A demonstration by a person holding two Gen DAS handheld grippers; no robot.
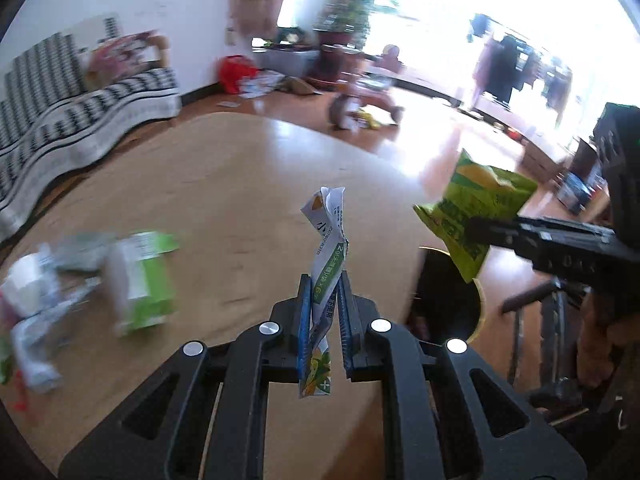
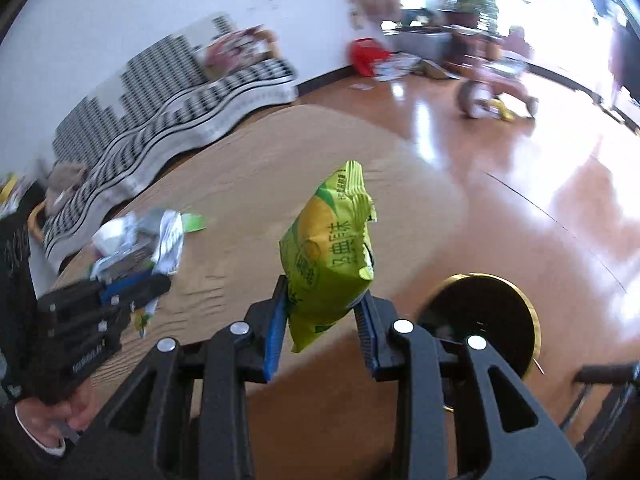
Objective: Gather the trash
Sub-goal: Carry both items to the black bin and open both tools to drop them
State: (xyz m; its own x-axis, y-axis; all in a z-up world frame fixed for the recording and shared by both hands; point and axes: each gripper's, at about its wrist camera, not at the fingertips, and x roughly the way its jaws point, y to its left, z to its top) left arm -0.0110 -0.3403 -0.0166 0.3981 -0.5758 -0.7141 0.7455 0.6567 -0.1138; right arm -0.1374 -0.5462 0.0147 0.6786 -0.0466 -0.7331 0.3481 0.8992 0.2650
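With the left gripper clamped on a thin wrapper and the right gripper on a bag, bin at 4 o'clock, either may slip short onto the desk.

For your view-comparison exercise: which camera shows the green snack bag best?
The right wrist view: the green snack bag fills the centre, pinched in the right claw. The left wrist view shows it smaller, at the right edge.
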